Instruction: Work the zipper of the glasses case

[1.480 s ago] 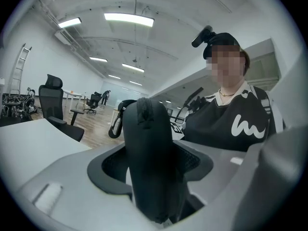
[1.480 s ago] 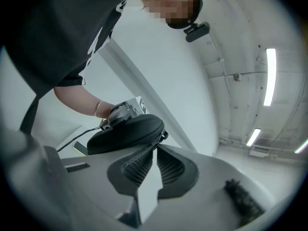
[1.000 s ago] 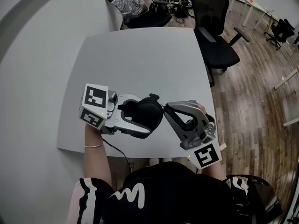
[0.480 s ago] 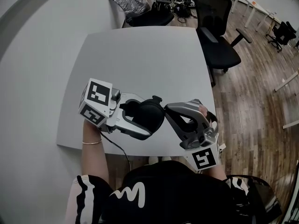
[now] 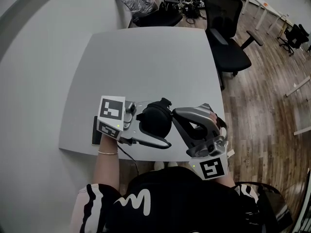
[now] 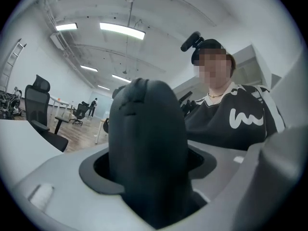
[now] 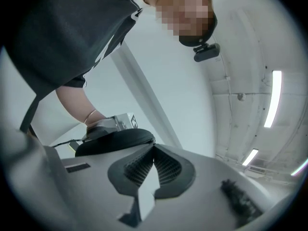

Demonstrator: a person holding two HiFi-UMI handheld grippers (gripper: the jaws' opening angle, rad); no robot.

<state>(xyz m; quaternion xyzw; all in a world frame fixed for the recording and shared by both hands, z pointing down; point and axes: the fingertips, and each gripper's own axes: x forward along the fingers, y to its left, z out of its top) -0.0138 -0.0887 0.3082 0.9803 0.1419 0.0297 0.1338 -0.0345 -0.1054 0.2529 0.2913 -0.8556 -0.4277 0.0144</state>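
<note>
The black glasses case [image 5: 155,118] stands between the two long fingers of my left gripper [image 5: 156,124], over the front of the white table [image 5: 146,57]. Those jaws are opening, and a thin gap shows between the lower finger [image 5: 150,142] and the case. In the left gripper view the case [image 6: 147,143] fills the middle. My right gripper [image 5: 173,112] comes in from the right, tips against the case's right edge. In the right gripper view its pads [image 7: 166,170] are pressed together at the case's zip seam [image 7: 115,139]. The zipper pull is hidden between them.
Both grippers work close to the table's front edge [image 5: 82,152]. A dark flat object [image 5: 95,130] lies on the table under the left gripper's marker cube. A black office chair [image 5: 226,38] stands off the far right corner. Clutter sits behind the table.
The left gripper has shifted right and slightly toward me. Its jaws have spread off the case. The case now looks more upright. The right gripper has hardly moved.
</note>
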